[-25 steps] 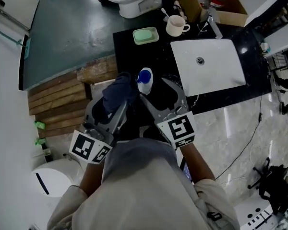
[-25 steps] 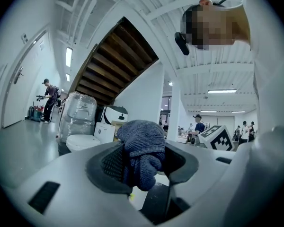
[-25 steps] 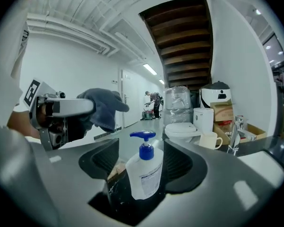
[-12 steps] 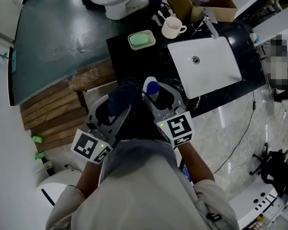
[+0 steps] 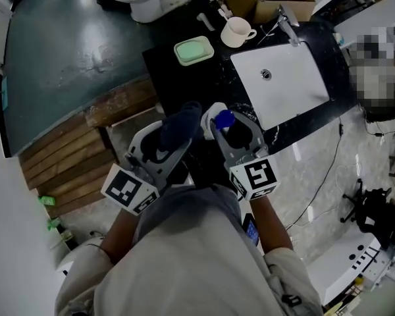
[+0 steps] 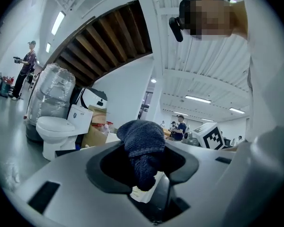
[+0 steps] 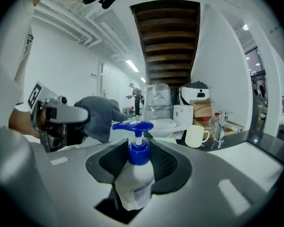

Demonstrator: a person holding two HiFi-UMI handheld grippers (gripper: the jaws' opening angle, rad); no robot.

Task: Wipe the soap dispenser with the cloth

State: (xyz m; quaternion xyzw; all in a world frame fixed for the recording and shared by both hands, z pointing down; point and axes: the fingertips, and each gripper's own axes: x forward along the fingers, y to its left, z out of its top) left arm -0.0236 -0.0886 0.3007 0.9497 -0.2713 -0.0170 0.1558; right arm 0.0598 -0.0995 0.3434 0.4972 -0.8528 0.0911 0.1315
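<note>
- So, wiping hasn't really started as far as I can see: the cloth (image 6: 141,143) sits just left of the soap dispenser (image 7: 132,186), close, but I can't make out any contact.
- Pickup looks done, with both held up at the near edge of the black counter (image 5: 184,78). All the rubbing is left.
- Right gripper (image 7: 141,161) has just been closing its jaws and pinches the dispenser's white body.
- Left gripper (image 6: 144,167) is clamped on the bunched dark cloth.
</note>
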